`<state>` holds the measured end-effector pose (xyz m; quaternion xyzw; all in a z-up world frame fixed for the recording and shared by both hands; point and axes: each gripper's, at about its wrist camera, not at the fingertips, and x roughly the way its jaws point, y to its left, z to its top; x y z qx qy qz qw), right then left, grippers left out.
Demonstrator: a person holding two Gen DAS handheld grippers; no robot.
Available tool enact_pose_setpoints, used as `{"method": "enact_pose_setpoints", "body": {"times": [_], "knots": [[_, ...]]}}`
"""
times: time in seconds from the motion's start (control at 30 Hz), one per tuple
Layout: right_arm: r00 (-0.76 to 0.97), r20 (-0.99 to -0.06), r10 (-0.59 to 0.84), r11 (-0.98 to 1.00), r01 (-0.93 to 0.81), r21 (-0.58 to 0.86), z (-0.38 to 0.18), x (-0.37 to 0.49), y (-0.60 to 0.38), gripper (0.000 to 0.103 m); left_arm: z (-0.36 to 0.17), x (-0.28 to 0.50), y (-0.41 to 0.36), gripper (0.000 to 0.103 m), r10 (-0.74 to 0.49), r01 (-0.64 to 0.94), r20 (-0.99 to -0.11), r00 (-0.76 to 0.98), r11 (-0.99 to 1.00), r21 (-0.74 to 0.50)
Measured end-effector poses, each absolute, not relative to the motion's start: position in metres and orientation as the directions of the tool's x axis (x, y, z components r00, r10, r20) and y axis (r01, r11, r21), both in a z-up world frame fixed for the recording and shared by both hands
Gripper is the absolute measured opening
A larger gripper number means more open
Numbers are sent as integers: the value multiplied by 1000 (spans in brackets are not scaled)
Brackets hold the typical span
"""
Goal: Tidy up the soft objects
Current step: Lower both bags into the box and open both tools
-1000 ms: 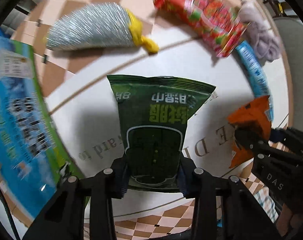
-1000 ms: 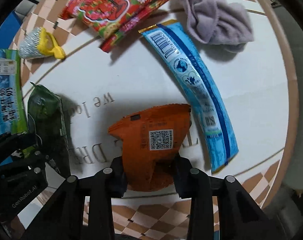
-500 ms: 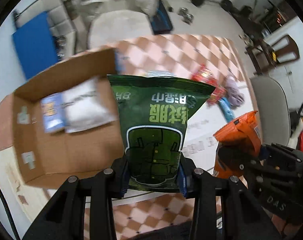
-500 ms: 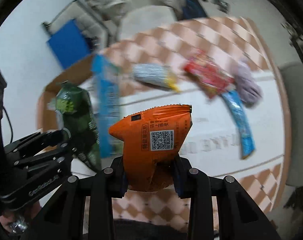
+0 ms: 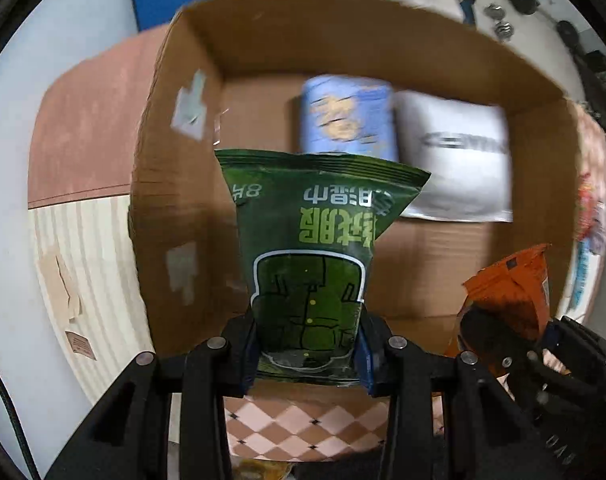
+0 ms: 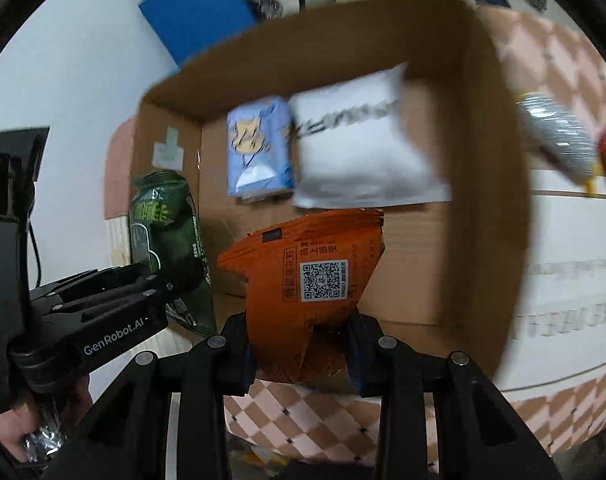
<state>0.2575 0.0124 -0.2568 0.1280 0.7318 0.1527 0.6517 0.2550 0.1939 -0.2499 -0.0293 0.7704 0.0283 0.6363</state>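
Left wrist view: now over open cardboard box [image 5: 191,80], off the surface. Left gripper [image 5: 307,350] clamping crinkly green packet [image 5: 311,256]; right gripper [image 6: 301,346] clamping creased orange packet [image 6: 307,280], above box.

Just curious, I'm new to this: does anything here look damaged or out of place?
The orange snack bag looks crumpled where the right gripper squeezes it. The cardboard box carries torn tape patches. Nothing looks spilled.
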Motion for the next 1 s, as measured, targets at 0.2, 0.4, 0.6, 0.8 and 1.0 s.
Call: {"method": "enact_pose_setpoints", "body": {"times": [0.2, 0.4, 0.6, 0.8, 1.0], "knots": [[-175, -908, 381, 921, -9, 389, -297, 261, 54, 37, -288, 261, 218, 36, -35, -82, -962, -271, 997, -13], [-214, -902, 376, 920, -34, 391, -318, 261, 72, 39, -304, 262, 224, 36, -32, -73, -955, -295, 997, -11], [-250, -894, 372, 918, -40, 394, -327, 262, 70, 64, -305, 256, 234, 41, -80, -114, -951, -300, 992, -48], [-242, -901, 359, 923, -52, 382, -319, 260, 57, 77, -289, 246, 238, 55, -99, -127, -961, -258, 990, -67], [-178, -943, 280, 948, -106, 301, -293, 247, 43, 77, -240, 234, 217, 55, -83, -127, -986, -147, 990, -64]]}}
